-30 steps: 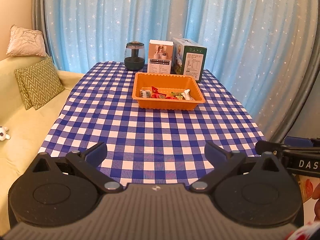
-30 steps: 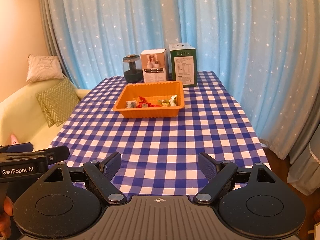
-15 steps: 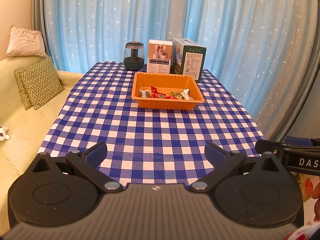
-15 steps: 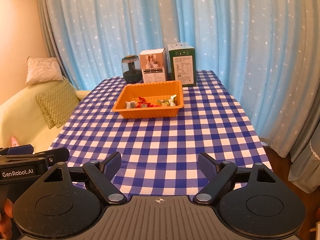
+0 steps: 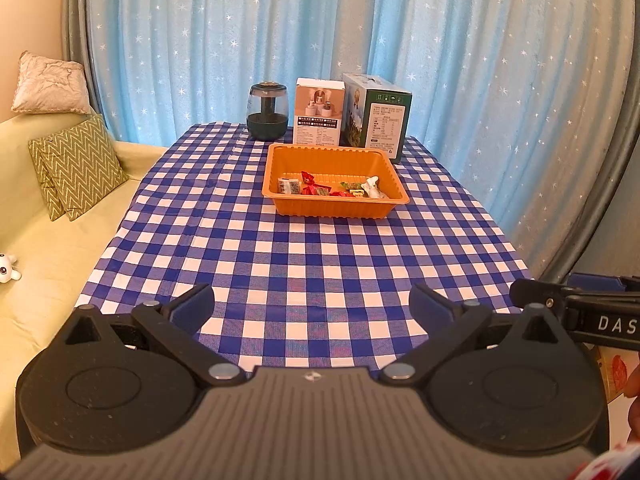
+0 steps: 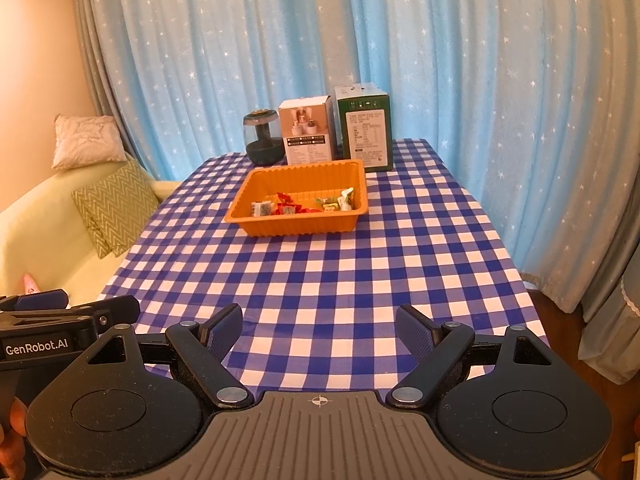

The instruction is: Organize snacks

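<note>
Hovering over the near edge of the checked tablecloth (image 5: pixel 320 264), the left gripper (image 5: pixel 312 312) and the right gripper (image 6: pixel 318 330) both stand with jaws spread wide and nothing between them. Compared with the views a second earlier, nothing has changed: neither gripper has shifted or turned, and no object on the table has moved. The wrapped snacks (image 5: pixel 332 188) lie together along the front of the orange tray (image 5: pixel 280 160), which sits well beyond both grippers, toward the far end of the table. Behind the tray stand a dark jar (image 5: pixel 268 110), a pale box (image 5: pixel 319 110) and a green box (image 5: pixel 378 114), close against the curtain (image 5: pixel 480 80). No loose snack is visible on the cloth. With every visible snack in the tray and both grippers empty and idle, the sorting appears either finished or not yet begun; the views do not settle which.
</note>
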The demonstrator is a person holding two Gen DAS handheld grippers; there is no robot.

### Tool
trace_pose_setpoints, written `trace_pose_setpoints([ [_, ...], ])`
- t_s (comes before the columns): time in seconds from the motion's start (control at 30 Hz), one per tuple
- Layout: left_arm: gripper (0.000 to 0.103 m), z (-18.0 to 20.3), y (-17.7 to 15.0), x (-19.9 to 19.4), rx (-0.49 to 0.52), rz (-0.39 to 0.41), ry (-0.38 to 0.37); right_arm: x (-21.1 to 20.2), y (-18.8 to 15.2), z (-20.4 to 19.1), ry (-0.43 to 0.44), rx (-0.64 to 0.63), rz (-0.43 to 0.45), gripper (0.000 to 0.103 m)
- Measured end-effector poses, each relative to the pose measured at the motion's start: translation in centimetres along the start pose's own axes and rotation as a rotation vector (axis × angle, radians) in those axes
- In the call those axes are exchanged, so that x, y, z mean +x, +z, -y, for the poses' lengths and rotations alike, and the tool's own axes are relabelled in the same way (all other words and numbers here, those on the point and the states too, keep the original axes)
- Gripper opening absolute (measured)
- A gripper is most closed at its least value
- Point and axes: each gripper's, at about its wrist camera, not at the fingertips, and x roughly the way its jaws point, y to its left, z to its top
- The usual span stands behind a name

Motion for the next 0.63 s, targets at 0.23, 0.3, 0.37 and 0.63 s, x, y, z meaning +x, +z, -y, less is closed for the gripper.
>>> trace_pose_setpoints([
  [0.23,0.103,0.06,-0.01,0.05,0.000,-0.001,0.000,0.16,-0.26,-0.11,0.000,0.003,-0.003,0.083],
  [0.3,0.103,0.09,-0.20,0.18,-0.001,-0.004,0.001,0.21,-0.38,-0.23,0.001,0.004,-0.005,0.083],
  [0.37,0.103,0.05,-0.39,0.27,-0.003,-0.008,0.000,0.28,-0.48,-0.43,0.002,0.005,-0.007,0.083],
  [0.63,0.103,-0.16,-0.45,0.54,-0.014,0.002,-0.006,0.30,-0.51,-0.29,0.004,0.010,-0.007,0.083],
])
